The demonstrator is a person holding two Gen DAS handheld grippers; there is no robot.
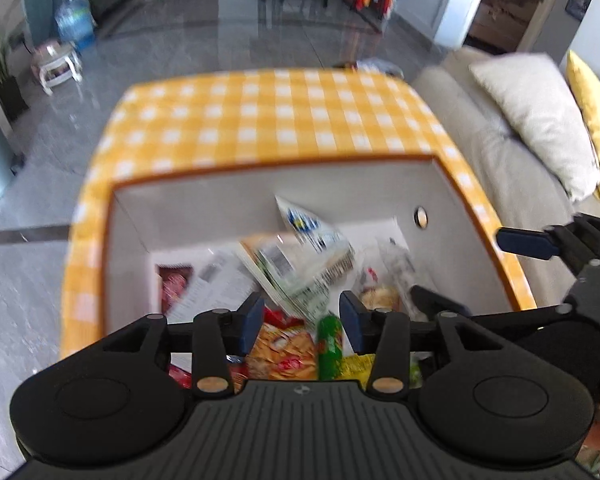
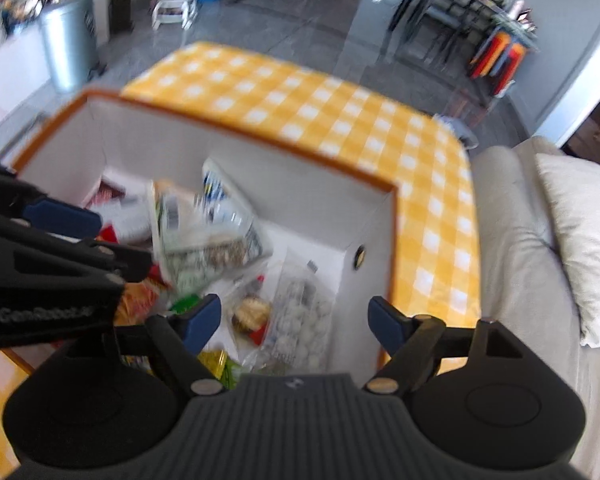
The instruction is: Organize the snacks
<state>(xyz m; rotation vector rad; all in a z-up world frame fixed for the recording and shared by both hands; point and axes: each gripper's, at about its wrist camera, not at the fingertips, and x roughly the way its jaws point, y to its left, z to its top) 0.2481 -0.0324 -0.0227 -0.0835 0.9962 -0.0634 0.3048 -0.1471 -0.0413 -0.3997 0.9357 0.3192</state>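
Mostly, motion blur smears the snack packets (image 1: 300, 264) in the box (image 1: 260, 184).

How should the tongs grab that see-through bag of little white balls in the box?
Judging by the right wrist view, best from above, pinching the top edge of the clear plastic bag of small white balls. It lies flat on the floor of the white orange-rimmed box, close to the wall, so a side approach looks blocked. The right tongs already hang open over it.
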